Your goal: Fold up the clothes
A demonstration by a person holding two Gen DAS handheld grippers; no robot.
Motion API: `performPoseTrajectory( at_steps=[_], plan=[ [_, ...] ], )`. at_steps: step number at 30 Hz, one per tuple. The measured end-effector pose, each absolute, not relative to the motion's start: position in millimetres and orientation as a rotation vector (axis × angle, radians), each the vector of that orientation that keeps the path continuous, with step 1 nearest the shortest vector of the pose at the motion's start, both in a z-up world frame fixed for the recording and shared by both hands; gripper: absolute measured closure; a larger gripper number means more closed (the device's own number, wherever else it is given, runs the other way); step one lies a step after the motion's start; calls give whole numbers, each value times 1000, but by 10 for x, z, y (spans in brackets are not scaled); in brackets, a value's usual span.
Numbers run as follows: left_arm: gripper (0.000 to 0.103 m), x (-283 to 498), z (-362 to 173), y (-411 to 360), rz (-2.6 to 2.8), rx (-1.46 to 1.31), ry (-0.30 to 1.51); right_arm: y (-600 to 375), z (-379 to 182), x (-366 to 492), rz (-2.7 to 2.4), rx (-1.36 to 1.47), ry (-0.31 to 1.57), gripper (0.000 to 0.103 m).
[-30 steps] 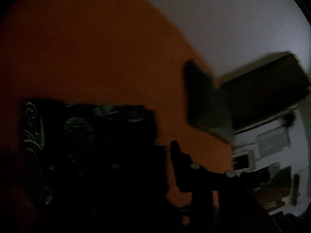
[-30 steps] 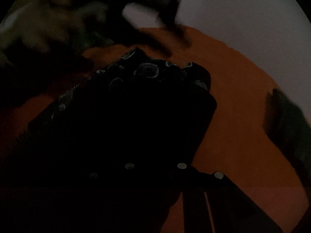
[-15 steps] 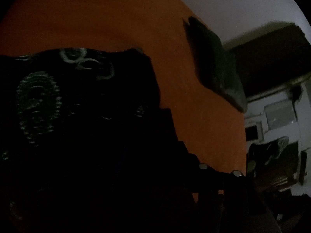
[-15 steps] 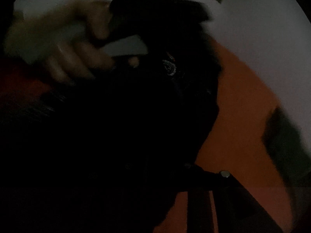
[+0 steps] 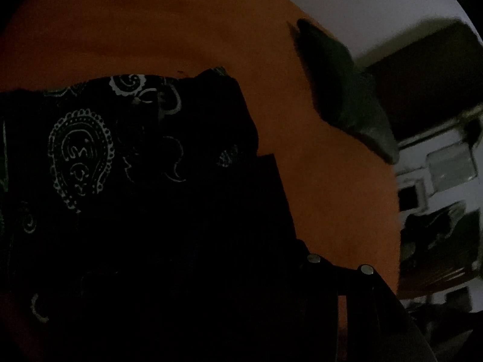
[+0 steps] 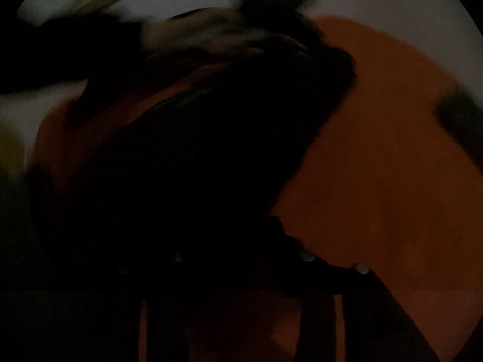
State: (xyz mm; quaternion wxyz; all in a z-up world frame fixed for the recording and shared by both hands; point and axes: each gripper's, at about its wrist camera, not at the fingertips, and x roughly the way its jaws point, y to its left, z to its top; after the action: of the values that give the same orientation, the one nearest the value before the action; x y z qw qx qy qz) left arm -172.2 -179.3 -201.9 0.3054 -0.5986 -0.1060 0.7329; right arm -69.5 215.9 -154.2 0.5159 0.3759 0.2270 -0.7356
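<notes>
The black paisley cloth [image 5: 126,166] has been brought down onto the orange table [image 5: 151,24], under the left gripper [image 5: 229,271], whose grip cannot be told. The right gripper's [image 6: 241,271] jaws are opening, probably releasing it; one fold seems laid.

- 1 black paisley-print garment [image 5: 126,163]
- 1 dark green folded cloth [image 5: 347,96], at edge of orange counter [image 5: 151,24]
- 1 orange counter
- 1 hand [image 6: 193,34], blurred
</notes>
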Motion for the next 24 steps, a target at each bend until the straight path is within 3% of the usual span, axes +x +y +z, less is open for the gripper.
performPoseTrajectory(
  at_steps=[4, 9, 13, 19, 22, 24],
  plan=[
    [57, -1713, -2003, -1682, 1960, -1610, -254, 2154, -1490, -39, -1752, 603, 788, 32],
    [58, -1721, -1976, -1642, 1968, -1635, -253, 2176, -1684, 322, -1685, 342, 1036, 30],
    [58, -1763, -1937, -1618, 1977, -1670, -219, 2274, -1854, 379, -1617, 292, 1132, 23],
    [57, -1777, -1917, -1491, 1996, -1702, -183, 2400, -2228, 561, -1495, 93, 1343, 22],
    [57, -1809, -1933, -1511, 1980, -1708, -221, 2202, -2345, 498, -1461, -34, 1350, 12],
    [57, -1834, -1954, -1541, 1961, -1718, -280, 2058, -2365, 480, -1458, -91, 1340, 12]
  ],
)
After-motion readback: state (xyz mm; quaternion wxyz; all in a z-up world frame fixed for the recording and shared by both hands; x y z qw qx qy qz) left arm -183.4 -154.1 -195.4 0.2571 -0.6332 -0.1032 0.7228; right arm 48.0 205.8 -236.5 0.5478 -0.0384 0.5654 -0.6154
